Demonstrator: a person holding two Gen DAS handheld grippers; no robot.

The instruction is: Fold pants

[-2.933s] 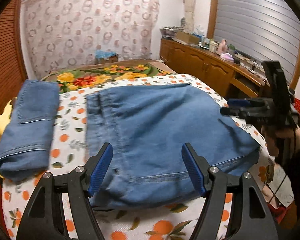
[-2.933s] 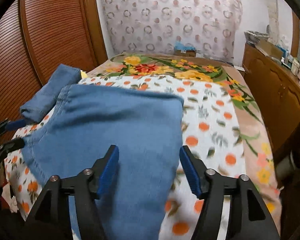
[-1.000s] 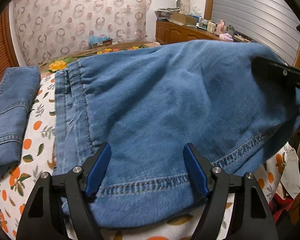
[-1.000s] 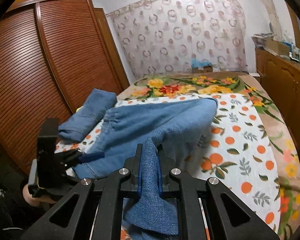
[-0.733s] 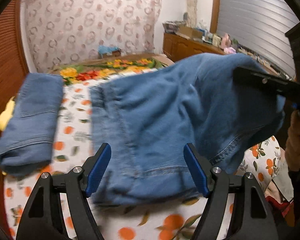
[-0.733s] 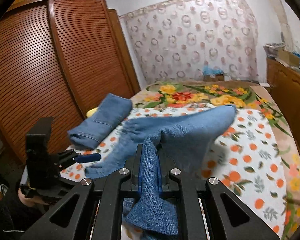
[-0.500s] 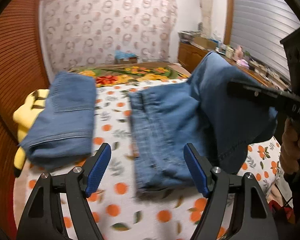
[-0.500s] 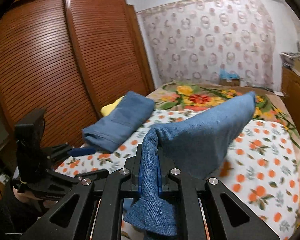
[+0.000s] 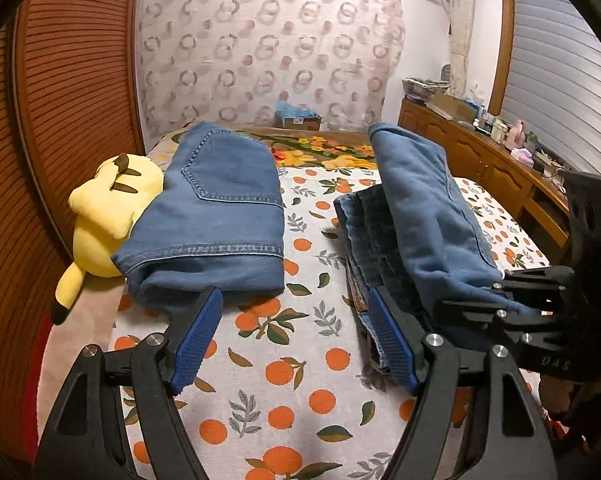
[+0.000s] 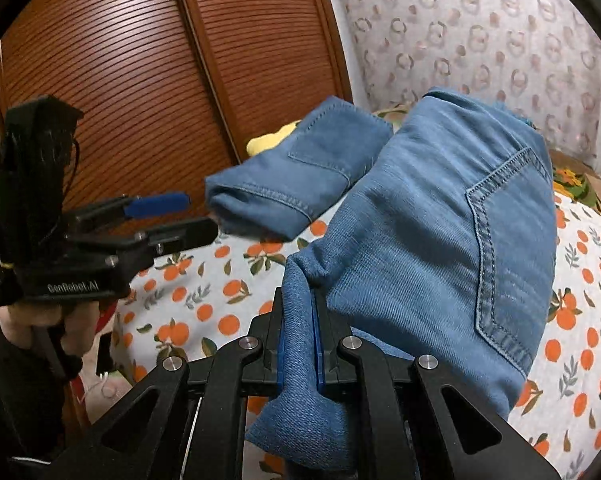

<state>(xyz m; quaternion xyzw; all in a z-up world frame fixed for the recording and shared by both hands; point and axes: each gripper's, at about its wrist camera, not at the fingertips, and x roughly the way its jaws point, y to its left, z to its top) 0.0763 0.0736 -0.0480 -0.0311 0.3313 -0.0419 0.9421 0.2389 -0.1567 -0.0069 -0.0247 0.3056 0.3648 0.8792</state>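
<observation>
bedspread: white cloth printed with oranges and green leaves, fills the lower middle of the left wrist view
floral blanket: yellow and red flowers on green, a strip at centre, beyond the bedspread
folded jeans: a second blue denim pair, already folded, left of centre, back pocket facing up
plush toy: yellow with dark ear tips, at the left, touching the folded jeans
wardrobe doors: brown slatted wood, upper left of the right wrist view
curtain: pale, ring pattern, top centre
cardboard box: small, below the curtain
sideboard: wooden, at the right, cluttered top
roller shutter: grey slats, upper right
</observation>
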